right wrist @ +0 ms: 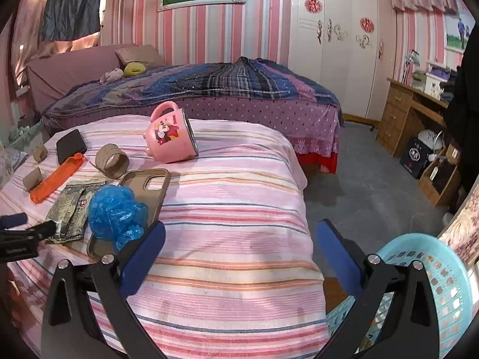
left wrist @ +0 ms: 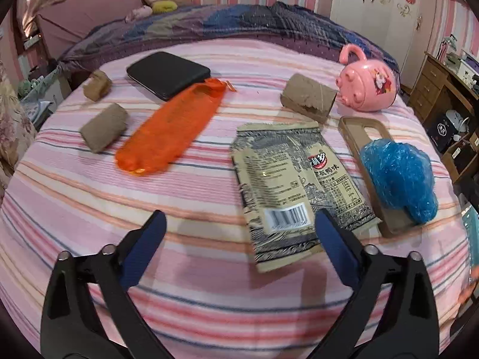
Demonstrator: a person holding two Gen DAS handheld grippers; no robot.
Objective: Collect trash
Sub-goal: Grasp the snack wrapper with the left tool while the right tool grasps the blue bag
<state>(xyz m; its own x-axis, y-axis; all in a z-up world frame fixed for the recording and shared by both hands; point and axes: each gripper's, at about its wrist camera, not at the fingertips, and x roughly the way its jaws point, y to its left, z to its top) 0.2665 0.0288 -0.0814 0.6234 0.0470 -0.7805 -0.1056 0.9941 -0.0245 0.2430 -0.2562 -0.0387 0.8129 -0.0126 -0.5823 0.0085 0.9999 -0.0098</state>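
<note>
Both spread wide, the left tool hovers over the snack wrapper, the right tool beside the basket.

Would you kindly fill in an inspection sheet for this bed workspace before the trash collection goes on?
Surface: pink striped blanket, wrinkled.
Job's things: snack wrapper flat; blue plastic bag crumpled on the phone case; orange mesh bag; three cardboard tubes; light blue basket at the blanket's right edge.
Clutter: pink mug on its side; black phone.
Grippers: left gripper open, one finger over the wrapper's near corner; right gripper open, holding nothing.
Cables: nothing seen.
Surroundings: second bed, white wardrobe, wooden desk.
</note>
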